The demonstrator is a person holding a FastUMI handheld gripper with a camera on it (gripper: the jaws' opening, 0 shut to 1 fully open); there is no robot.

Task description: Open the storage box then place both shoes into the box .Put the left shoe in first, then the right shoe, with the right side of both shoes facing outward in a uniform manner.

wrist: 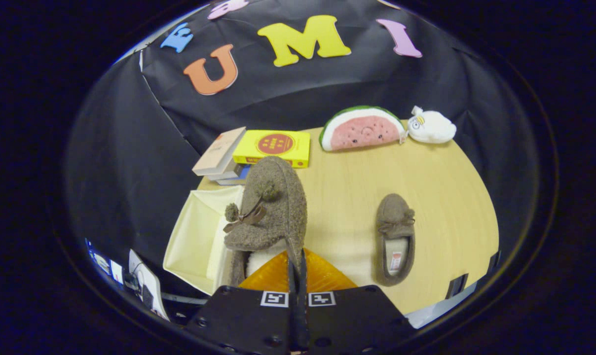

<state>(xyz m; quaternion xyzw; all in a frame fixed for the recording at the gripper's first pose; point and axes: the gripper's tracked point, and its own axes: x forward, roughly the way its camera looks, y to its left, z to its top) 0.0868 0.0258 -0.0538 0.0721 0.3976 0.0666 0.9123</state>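
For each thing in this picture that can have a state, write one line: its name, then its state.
Gripper: shut on the held shoe's heel edge.
Held shoe: lifted, toe up, beside the box.
Box: open.
Other shoe: flat on the table, sole down.
Books: closed, stacked.
Watermelon plush: lying by the white plush.

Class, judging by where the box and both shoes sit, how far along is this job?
Done: the storage box is open. In hand: the hand-held gripper is shut on one shoe, lifted beside the box. Left: seating it, then the second shoe, lying on the table.
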